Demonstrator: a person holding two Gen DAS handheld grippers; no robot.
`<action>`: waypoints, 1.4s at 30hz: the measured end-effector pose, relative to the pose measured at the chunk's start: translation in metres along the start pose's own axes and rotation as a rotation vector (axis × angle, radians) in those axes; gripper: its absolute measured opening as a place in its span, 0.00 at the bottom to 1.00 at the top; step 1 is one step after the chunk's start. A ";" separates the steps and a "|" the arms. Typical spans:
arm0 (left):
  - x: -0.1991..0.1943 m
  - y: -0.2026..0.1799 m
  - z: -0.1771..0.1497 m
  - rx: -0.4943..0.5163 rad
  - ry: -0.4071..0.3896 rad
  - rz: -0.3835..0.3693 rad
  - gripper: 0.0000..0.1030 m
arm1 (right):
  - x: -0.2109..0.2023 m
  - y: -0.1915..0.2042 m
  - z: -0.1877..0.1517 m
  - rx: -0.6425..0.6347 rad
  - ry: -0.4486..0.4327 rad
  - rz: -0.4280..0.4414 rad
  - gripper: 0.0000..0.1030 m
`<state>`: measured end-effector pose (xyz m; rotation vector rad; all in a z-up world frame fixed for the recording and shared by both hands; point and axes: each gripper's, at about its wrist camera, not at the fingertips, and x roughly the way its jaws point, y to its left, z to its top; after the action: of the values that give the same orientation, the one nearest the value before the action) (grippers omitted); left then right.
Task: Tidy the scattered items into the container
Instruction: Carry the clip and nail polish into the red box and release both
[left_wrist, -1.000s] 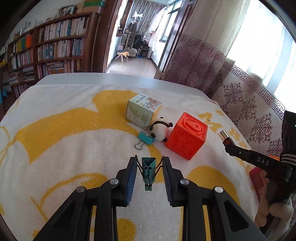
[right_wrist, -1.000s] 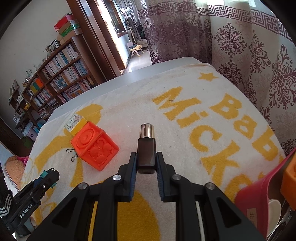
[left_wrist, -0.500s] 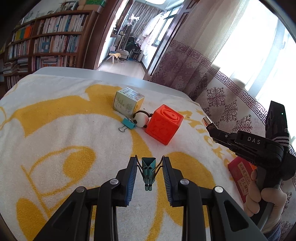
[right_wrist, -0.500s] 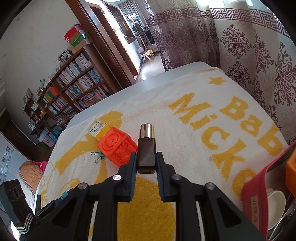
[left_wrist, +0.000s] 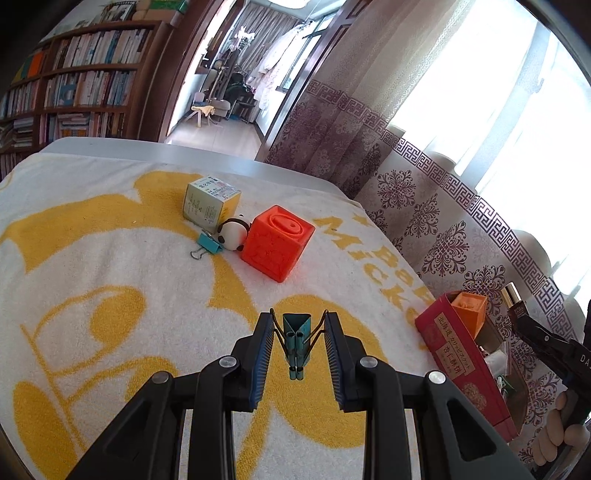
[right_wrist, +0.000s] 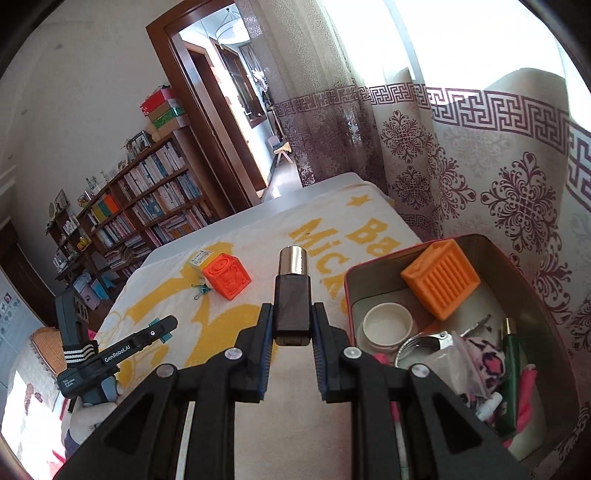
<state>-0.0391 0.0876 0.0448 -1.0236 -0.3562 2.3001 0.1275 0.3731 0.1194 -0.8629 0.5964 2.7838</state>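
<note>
My left gripper (left_wrist: 298, 334) is shut on a teal binder clip (left_wrist: 296, 343), held above the yellow-and-white towel (left_wrist: 92, 280). My right gripper (right_wrist: 292, 321) is shut on a dark bottle with a silver cap (right_wrist: 291, 295), raised beside the red tin (right_wrist: 461, 242), which holds an orange cube (right_wrist: 441, 278), a white jar and several small items. On the towel lie a red-orange cube (left_wrist: 277, 242), a panda toy (left_wrist: 233, 233), a blue binder clip (left_wrist: 208, 244) and a small carton (left_wrist: 210, 205). The red tin (left_wrist: 456, 365) also shows at the left view's right edge.
The towel covers a grey table (left_wrist: 147, 149) whose far edge faces a doorway. Patterned curtains (right_wrist: 498, 177) hang close behind the tin. A bookshelf (right_wrist: 147, 206) stands off to the left. A person's fingers (left_wrist: 561, 439) grip the right handle.
My right gripper has risen and swung right with the bottle, bringing the open tin into its view. My left gripper has drifted with its clip; the cube group sits farther off now.
</note>
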 end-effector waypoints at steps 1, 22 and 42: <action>0.001 -0.005 -0.001 0.004 0.005 -0.009 0.29 | -0.010 -0.009 -0.002 0.006 -0.015 -0.022 0.21; 0.018 -0.234 -0.059 0.383 0.162 -0.348 0.29 | -0.057 -0.108 -0.055 0.112 -0.028 -0.261 0.21; 0.027 -0.205 -0.060 0.263 0.169 -0.273 0.86 | -0.066 -0.108 -0.060 0.162 -0.061 -0.248 0.53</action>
<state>0.0748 0.2657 0.0828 -0.9620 -0.1118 1.9410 0.2410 0.4434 0.0768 -0.7585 0.6467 2.4920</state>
